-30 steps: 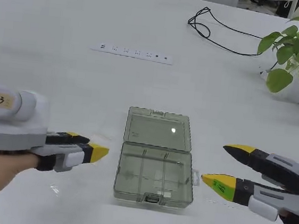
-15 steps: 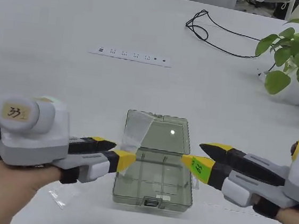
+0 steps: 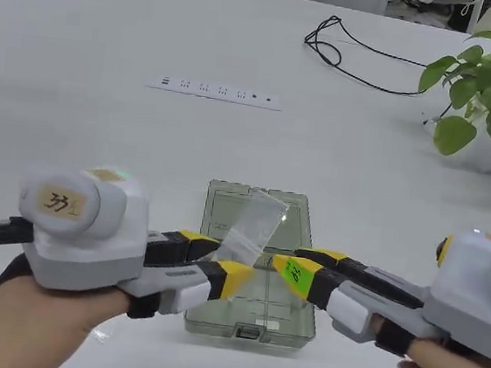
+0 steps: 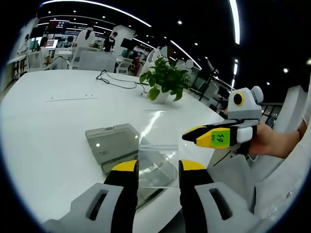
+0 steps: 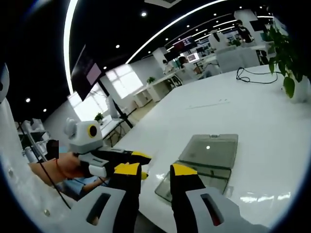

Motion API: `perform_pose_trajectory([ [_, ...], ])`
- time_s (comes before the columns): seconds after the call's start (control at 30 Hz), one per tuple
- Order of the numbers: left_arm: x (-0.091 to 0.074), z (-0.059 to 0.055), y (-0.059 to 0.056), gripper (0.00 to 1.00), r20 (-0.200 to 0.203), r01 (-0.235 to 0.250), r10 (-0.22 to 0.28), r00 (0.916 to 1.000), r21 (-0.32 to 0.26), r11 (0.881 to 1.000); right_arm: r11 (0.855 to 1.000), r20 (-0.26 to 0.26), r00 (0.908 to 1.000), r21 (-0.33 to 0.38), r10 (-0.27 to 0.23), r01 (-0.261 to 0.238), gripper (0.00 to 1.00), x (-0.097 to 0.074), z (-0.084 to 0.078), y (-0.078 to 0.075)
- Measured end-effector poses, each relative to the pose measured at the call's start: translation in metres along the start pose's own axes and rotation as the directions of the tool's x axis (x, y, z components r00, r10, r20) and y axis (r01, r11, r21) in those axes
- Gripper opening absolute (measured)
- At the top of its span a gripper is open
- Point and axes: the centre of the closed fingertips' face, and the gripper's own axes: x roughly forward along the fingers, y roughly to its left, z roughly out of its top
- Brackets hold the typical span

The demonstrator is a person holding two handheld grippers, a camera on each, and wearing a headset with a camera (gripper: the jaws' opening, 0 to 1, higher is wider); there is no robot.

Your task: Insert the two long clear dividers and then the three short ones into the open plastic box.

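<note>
The open smoky plastic box (image 3: 254, 312) lies on the white table, its lid (image 3: 248, 204) folded back flat; it is also in the left gripper view (image 4: 109, 143) and the right gripper view (image 5: 209, 150). My left gripper (image 3: 224, 259) (image 4: 158, 167) hovers over the box's left front, shut on a clear divider (image 3: 256, 222) (image 4: 158, 162) that stands up from its jaws. My right gripper (image 3: 297, 261) (image 5: 154, 170) is open just right of the divider, tip to tip with the left one, nothing between its fingers. The grippers hide much of the box's inside.
A white power strip (image 3: 216, 89) lies farther back on the table. A black cable (image 3: 348, 45) loops at the back right, beside a potted plant (image 3: 489, 78). A small clear piece (image 3: 105, 334) lies on the table by the left hand.
The left gripper rose from the table left of the box with the clear divider and moved right over the box. The right gripper moved left to meet it.
</note>
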Motion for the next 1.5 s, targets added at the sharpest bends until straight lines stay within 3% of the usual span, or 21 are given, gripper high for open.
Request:
perform_pose_trajectory([
  [0.47, 0.004, 0.003, -0.01, 0.31, -0.005, 0.022, -0.022, 0.9998, 0.046, 0.999, 0.995, -0.003, 1.0, 0.099, 0.005, -0.005, 0.15, 0.015, -0.003, 0.003],
  [0.67, 0.005, 0.004, -0.01, 0.3, 0.0, 0.021, -0.021, 0.9998, 0.055, 0.998, 0.987, 0.001, 0.9998, 0.157, -0.018, 0.018, 0.08, 0.016, -0.003, 0.002],
  [1.5, 0.006, 0.001, -0.011, 0.33, -0.003, 0.034, -0.034, 0.9994, 0.049, 0.998, 0.991, -0.039, 0.9984, 0.126, -0.04, 0.045, 0.06, 0.019, -0.002, 0.003],
])
